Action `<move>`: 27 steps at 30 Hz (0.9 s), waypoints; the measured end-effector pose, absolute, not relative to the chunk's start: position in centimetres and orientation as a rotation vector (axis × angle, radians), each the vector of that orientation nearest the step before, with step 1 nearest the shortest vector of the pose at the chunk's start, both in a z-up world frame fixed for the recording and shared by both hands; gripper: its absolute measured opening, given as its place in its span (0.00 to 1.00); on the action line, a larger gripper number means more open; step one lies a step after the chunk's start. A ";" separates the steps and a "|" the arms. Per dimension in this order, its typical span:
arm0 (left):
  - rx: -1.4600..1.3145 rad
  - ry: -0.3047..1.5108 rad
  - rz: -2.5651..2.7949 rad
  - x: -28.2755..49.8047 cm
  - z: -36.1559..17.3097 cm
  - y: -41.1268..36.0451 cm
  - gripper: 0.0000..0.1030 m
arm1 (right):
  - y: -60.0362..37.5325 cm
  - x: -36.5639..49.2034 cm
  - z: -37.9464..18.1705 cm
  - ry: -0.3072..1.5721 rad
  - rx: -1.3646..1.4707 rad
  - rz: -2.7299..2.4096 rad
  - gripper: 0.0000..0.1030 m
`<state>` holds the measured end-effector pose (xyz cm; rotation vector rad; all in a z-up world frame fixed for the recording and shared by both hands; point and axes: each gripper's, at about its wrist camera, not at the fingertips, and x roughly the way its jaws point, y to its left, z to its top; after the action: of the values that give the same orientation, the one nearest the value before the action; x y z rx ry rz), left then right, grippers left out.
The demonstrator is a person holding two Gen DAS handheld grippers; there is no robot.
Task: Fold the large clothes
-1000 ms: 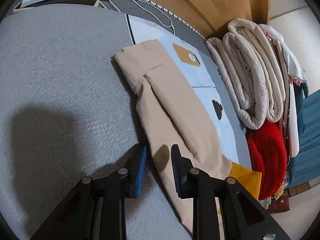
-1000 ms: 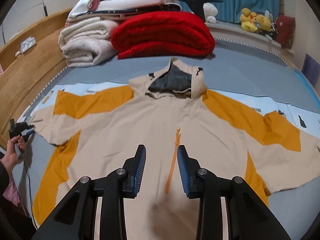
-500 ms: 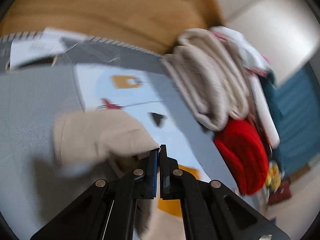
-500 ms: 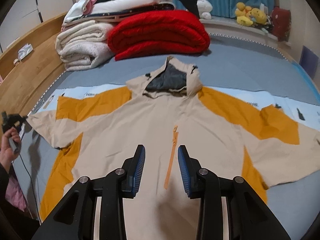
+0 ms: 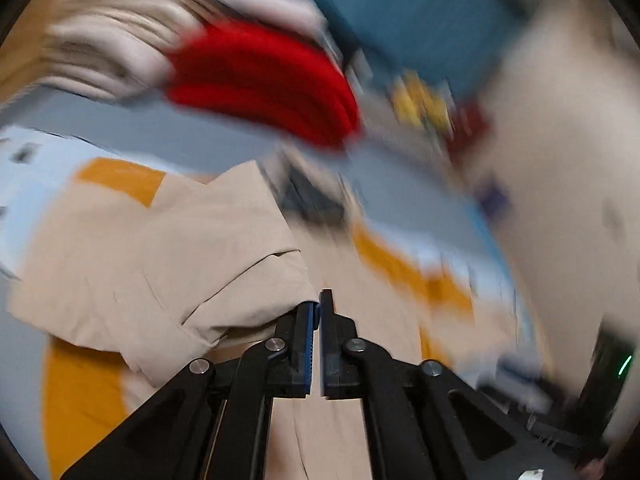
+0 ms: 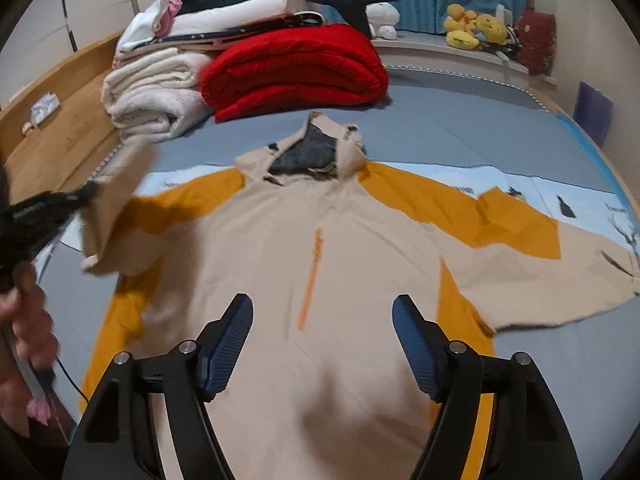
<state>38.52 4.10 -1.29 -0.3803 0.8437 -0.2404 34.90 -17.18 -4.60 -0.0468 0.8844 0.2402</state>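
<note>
Your left gripper (image 5: 319, 312) has lifted the jacket (image 6: 320, 264)'s left sleeve (image 6: 116, 216) off the bed (image 6: 460, 136)'s left edge, jaws nearly closed pinching its cuff, starting the first fold, while your right gripper (image 6: 322, 320) has just opened wide, empty above the chest at mid-bed.

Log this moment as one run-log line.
left tool: shut on sleeve, lifted over jacket | right tool: open, empty
</note>
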 end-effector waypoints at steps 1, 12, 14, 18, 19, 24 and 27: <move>-0.322 0.924 -0.247 38.9 -2.7 2.4 0.11 | -17.5 34.7 -4.9 0.891 -0.048 0.227 0.71; -0.463 0.994 0.031 37.8 -4.1 7.9 0.20 | -18.2 34.2 -6.9 0.922 0.058 0.183 0.21; -0.417 0.999 0.070 37.6 -4.2 8.1 0.20 | -16.8 34.5 -7.2 0.921 0.055 0.222 0.21; -0.381 1.007 0.127 37.7 -4.1 8.7 0.20 | -13.1 35.0 -8.7 0.917 0.003 0.292 0.22; -0.370 1.011 0.146 37.8 -4.1 8.6 0.20 | -12.2 35.2 -9.2 0.918 -0.014 0.312 0.22; -0.350 1.015 0.170 38.3 -3.9 9.3 0.22 | -7.4 35.9 -12.1 0.910 -0.161 0.372 0.39; -0.371 1.031 0.177 38.4 -4.0 10.3 0.22 | -5.4 36.3 -14.2 0.914 -0.278 0.386 0.44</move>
<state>38.44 10.25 -3.99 -0.3709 1.0306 0.1774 36.33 -5.38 -14.24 -0.2781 0.9136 0.3865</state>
